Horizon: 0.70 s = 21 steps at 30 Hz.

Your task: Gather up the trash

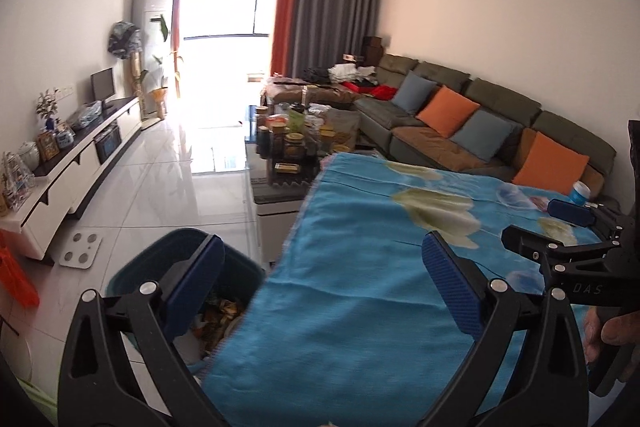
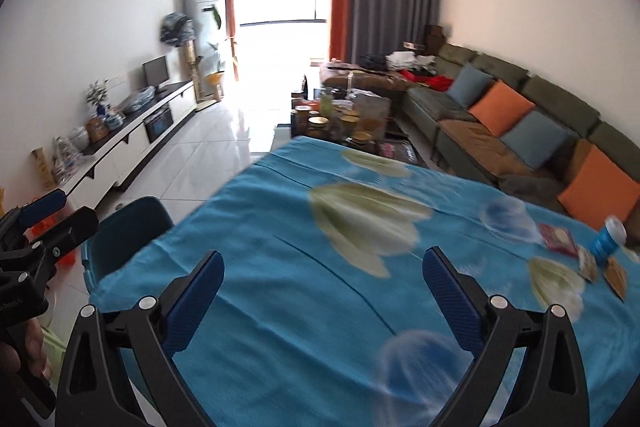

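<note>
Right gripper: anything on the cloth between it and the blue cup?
Nothing but bare tablecloth near the open right gripper; beside the blue cup, small wrappers, seen in the right wrist view.

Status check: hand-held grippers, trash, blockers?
Left hand-held gripper open, empty. Right hand-held gripper open, empty. Trash on blue cloth, far right; bin at left. Nothing blocking.

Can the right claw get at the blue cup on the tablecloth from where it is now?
Probably yes: the right claw is open and empty, and only bare tablecloth lies between it and the blue cup, off to its right among wrappers.

Blue tulip-patterned tablecloth [image 2: 280, 227], teal bin [image 1: 132, 267]
</note>
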### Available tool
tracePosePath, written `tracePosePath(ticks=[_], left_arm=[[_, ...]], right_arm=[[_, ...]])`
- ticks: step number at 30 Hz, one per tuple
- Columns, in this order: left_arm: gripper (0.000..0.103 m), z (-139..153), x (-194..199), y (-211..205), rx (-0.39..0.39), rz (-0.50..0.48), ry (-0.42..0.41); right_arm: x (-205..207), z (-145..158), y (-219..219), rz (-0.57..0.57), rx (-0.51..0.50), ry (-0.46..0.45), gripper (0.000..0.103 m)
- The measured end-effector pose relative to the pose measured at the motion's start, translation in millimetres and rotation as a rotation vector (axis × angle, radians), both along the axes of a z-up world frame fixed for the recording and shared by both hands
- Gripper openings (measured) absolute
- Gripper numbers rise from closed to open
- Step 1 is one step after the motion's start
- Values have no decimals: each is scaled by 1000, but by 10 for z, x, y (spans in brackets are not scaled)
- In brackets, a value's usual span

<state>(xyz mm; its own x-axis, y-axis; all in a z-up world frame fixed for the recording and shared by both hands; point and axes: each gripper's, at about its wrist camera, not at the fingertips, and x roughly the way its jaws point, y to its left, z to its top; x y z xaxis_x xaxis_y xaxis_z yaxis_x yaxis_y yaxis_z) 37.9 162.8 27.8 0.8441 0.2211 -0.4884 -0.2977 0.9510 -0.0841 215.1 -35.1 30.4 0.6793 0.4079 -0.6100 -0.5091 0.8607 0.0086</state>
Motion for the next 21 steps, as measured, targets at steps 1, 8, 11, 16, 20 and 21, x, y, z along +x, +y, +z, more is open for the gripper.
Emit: tracePosePath(ticks=[1,8,11,16,20,21], left_arm=[[97,-23,21,-67,-2,-15,7],[97,-67,157,-634,12,-115,35],[97,-94,179,-835,25,-146,43],[97,-139,186,-1087,18,-208,47],[97,-138,72,-1278,26,-246,13],[97,-135,42,-1314,30,-257,6]], right_arm=[[-7,-30,-133,-28,2,1,96],[-90,-155,-785,-158,21,11,96],[-170,-169,-988,-200,27,3,96],[-340,-151,-1303,-275,33,-31,96],[-533,-139,-1524,-333,55,-67,96],[-577,-142,-1564,-346,56,-71,96]])
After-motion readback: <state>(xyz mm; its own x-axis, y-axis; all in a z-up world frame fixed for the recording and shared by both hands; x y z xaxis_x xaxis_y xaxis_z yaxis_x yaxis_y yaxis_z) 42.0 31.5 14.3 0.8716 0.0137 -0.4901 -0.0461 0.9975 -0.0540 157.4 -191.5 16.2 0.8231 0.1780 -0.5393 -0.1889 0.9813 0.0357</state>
